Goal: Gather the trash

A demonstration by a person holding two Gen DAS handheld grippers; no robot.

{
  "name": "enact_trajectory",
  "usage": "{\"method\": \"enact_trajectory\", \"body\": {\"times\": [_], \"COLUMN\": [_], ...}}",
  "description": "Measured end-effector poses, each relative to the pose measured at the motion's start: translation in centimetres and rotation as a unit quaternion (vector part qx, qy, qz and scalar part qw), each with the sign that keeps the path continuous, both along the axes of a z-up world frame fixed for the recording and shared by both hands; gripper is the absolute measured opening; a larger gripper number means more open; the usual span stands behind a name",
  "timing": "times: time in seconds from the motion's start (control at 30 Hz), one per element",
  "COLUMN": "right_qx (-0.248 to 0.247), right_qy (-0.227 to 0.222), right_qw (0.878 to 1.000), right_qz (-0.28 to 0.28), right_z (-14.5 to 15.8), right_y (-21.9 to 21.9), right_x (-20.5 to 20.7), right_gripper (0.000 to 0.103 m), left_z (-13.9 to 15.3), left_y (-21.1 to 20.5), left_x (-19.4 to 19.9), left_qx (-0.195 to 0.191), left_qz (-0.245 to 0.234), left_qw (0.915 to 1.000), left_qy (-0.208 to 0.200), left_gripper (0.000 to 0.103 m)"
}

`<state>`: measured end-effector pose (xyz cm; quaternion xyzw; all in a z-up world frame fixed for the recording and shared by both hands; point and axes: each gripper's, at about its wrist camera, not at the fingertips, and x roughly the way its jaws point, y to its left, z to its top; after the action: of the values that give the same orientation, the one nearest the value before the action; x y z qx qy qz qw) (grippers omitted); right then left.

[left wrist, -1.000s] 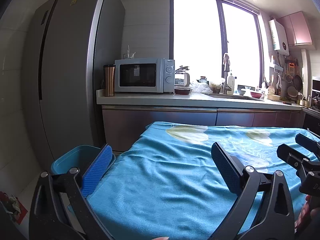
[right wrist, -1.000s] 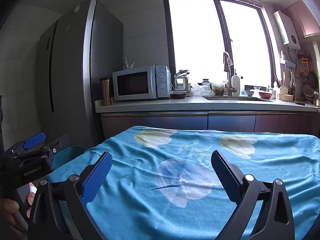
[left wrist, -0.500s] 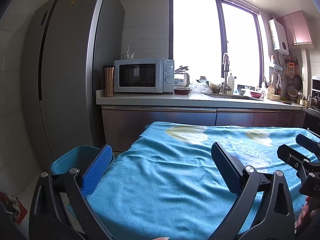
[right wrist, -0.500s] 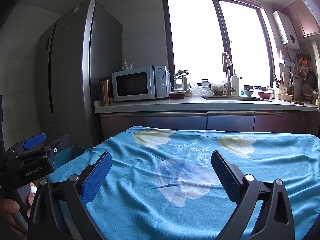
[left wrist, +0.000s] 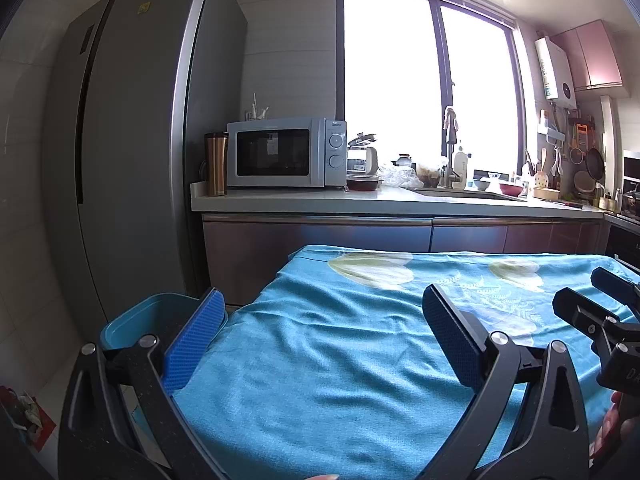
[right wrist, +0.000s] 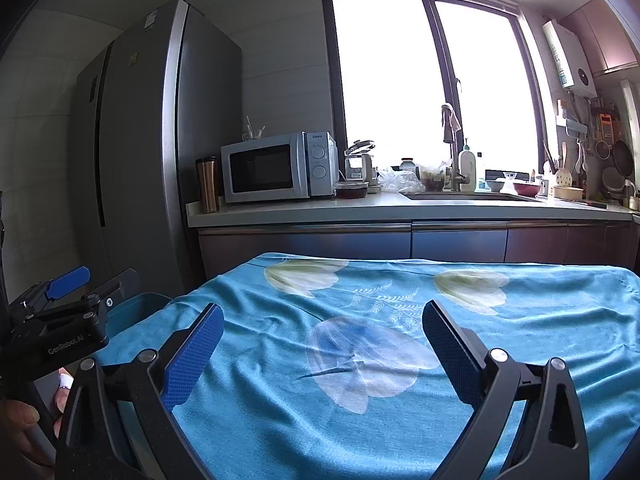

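A table under a blue flowered cloth (left wrist: 340, 352) (right wrist: 400, 320) fills the foreground of both views, and no trash shows on it. A teal bin (left wrist: 152, 316) (right wrist: 132, 312) stands on the floor at the table's left end, its inside hidden. My left gripper (left wrist: 320, 340) hovers open over the cloth's left part, nothing between its blue pads (left wrist: 192, 344). My right gripper (right wrist: 320, 348) is open too, held over the cloth's middle with nothing in it. Each gripper shows at the edge of the other's view. Crumpled paper on a red scrap (left wrist: 28, 420) lies on the floor at far left.
A tall grey fridge (left wrist: 132, 160) stands left behind the bin. A counter (left wrist: 392, 200) runs behind the table with a microwave (left wrist: 284, 152), a steel tumbler (left wrist: 216, 164), a kettle, a plastic bag and a sink by the window. A hand (right wrist: 24, 420) holds the left gripper.
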<state>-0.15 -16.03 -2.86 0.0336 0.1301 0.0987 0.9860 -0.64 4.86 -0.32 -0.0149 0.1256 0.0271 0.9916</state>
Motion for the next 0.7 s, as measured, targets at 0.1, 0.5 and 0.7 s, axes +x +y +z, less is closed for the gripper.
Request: {"method": "enact_trajectory", "body": {"times": [0.1,0.5,0.7], "right_qx": [0.000,0.001,0.002], "right_qy": [0.000,-0.002,-0.001], "right_qw": [1.000,1.000,1.000], "right_qz": [-0.001,-0.009,-0.011], "right_z": [0.00,0.01,-0.01], "right_y": [-0.02,-0.12,-0.21], "right_x": [0.09,0.12,0.10], "right_gripper": [0.096,0.096,0.096], "left_z": [-0.01,-0.06,-0.10], "left_y": [-0.05,-0.16,-0.32], "left_x": [-0.01,0.36,0.36], "left_qx": [0.000,0.001,0.003], "left_qz": [-0.001,-0.005,-0.005], "left_qw": [1.0000,1.0000,1.0000], "left_qy": [-0.001,-0.003,-0.003], "left_gripper": [0.097,0.097,0.097]}}
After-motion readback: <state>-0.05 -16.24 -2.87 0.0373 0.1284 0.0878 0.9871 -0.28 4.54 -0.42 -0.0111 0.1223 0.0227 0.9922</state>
